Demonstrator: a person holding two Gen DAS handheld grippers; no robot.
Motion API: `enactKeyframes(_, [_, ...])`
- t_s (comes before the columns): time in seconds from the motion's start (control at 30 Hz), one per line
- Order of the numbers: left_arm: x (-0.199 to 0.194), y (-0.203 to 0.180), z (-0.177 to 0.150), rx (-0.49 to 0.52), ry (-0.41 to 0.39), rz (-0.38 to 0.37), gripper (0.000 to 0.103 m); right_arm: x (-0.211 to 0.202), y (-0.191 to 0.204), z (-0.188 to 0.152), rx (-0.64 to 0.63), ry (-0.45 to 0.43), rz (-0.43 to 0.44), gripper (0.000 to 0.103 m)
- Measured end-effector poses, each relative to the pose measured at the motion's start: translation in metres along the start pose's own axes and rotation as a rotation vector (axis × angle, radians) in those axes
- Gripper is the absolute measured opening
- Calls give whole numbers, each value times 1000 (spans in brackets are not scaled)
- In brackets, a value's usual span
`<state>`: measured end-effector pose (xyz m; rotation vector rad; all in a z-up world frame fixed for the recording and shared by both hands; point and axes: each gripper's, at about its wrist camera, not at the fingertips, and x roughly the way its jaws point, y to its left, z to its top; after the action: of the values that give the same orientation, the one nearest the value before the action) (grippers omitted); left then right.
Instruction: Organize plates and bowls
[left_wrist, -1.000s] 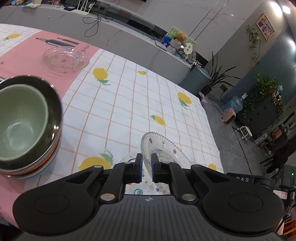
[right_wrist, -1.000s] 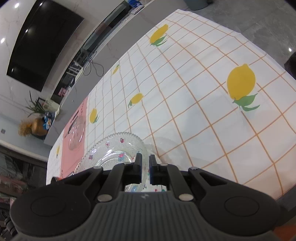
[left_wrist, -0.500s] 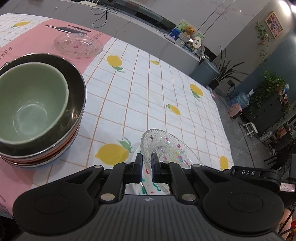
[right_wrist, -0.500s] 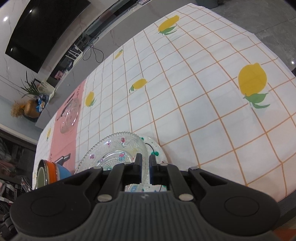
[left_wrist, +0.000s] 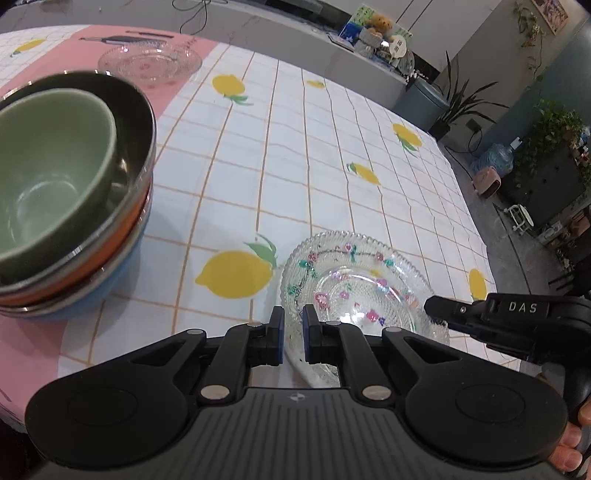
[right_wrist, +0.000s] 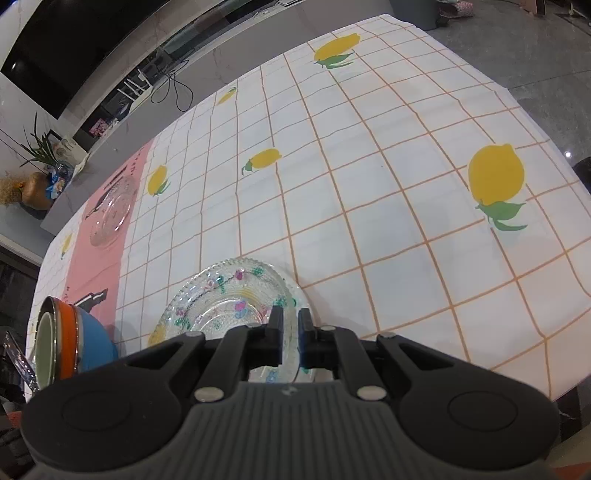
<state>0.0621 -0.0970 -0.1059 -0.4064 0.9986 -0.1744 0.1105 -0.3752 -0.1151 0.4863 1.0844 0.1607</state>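
Gripping glass plate rim: left tongs, right tongs both clamped; plate near-flat, concave side up.

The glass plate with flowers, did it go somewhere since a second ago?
Yes. Both grippers, left and right, carried the glass plate toward the stacked bowls, which now loom closer in the left view and have come into the right view. The plate looks lower and flatter over the tablecloth. Both grippers still pinch its rim, and the far plate stayed on the pink strip.
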Motion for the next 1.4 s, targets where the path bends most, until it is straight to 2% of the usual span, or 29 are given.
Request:
enactKeyframes(0.63, [-1,-12,-4,95,-4,73,9,2,9,-3,-79,4,-81,9])
enactKeyframes(0.9, [-4,-13,-3,88,-25,75,11,1,8,-2,-60,10,-69,12])
enactKeyframes(0.93, [-4,-13,-2,89,-27,72,15,1,8,-2,-59,9,-67,14])
enactKeyframes(1.03, [-7,-13,-1,90,-44,66,21,-1,9,-1,-60,-6,-72,28])
enactKeyframes(1.23, [-18,-22,4,161,-94,105,26,-3,12,1,-54,-26,-76,33])
enactKeyframes(1.3, [-22,-25,8,184,-89,125,26,-3,16,1,-64,-36,-84,34])
enactKeyframes(1.4, [-34,-30,14,214,-81,98,26,-5,23,3,-92,-57,-104,37])
